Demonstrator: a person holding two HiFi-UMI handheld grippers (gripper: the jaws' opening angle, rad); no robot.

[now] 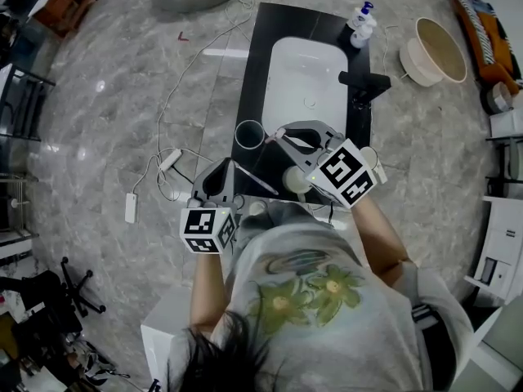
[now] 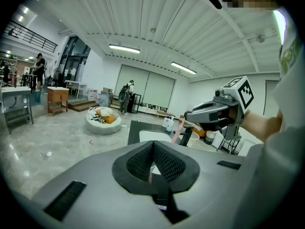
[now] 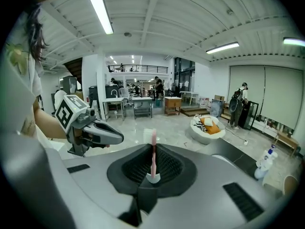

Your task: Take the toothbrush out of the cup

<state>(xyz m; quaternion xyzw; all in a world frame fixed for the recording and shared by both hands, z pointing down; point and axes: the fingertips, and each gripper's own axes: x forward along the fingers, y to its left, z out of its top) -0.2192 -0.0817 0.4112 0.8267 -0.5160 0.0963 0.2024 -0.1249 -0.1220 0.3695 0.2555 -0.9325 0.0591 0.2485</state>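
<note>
Standing: cup [image 1: 249,135] on black counter [image 1: 260,64] | floor [image 1: 114,88] seemingly marble (glossy)

Basin [image 1: 304,76] sunk in the counter [image 1: 260,47], faucet [image 1: 364,82] on its right, bottles [image 1: 361,19] at the far right corner. Cup [image 1: 249,135] at the basin's near left. Basket [image 1: 437,50] on the floor to the right; power strip [image 1: 170,159] to the left.
</note>
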